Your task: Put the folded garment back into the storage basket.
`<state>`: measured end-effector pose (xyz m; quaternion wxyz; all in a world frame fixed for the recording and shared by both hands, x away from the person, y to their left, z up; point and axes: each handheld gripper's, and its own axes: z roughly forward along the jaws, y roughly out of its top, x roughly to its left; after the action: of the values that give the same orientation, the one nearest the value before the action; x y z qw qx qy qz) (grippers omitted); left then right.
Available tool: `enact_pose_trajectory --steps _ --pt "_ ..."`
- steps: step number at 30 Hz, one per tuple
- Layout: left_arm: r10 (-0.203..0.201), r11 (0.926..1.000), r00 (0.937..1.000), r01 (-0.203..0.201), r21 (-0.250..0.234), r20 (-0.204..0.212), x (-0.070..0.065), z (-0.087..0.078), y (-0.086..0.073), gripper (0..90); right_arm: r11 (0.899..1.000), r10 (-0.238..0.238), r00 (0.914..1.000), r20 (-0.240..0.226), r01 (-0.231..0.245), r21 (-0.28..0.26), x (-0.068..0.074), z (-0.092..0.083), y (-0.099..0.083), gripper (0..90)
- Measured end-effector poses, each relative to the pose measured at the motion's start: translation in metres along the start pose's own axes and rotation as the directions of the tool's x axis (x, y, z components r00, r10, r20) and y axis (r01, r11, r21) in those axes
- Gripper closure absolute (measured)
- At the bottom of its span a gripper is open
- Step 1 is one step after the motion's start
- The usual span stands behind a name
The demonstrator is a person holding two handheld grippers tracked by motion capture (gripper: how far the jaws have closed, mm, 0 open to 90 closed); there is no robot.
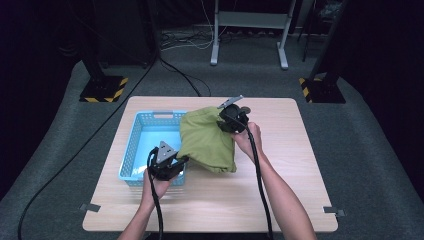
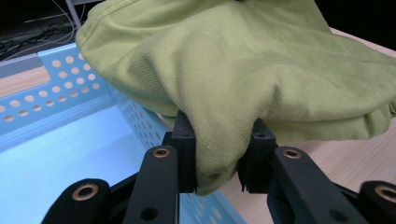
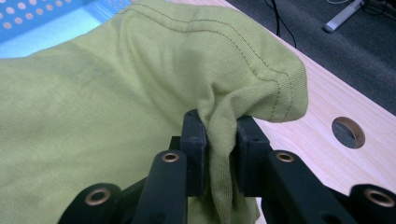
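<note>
A folded olive-green cloth [image 1: 206, 140] hangs between my two grippers, partly over the right rim of a light blue perforated basket [image 1: 145, 150]. My left gripper [image 1: 181, 161] is shut on the cloth's near left corner; in the left gripper view the fabric [image 2: 243, 79] bunches between the black jaws [image 2: 218, 163] above the basket [image 2: 56, 154]. At the far right corner my right gripper [image 1: 224, 120] is shut on the cloth, and in the right gripper view a hemmed fold [image 3: 140, 102] is pinched between its jaws [image 3: 220, 154].
The wooden table [image 1: 300, 165] has bare room on the right and along the front. A round hole in the tabletop [image 3: 348, 132] lies just past the cloth. Cables and stand bases sit on the grey floor [image 1: 250, 70] behind.
</note>
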<state>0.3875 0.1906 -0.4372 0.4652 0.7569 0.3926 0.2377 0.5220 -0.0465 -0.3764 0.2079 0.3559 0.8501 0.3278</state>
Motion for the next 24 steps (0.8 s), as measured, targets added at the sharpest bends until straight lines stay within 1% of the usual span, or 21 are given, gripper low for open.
enact_pose_trajectory --steps 24 --pt "-0.045 0.9989 0.9977 0.045 -0.011 -0.050 0.020 -0.016 -0.005 71.5 0.999 -0.042 0.9987 -0.030 0.042 -0.003 0.017 0.010 0.018 76.3"
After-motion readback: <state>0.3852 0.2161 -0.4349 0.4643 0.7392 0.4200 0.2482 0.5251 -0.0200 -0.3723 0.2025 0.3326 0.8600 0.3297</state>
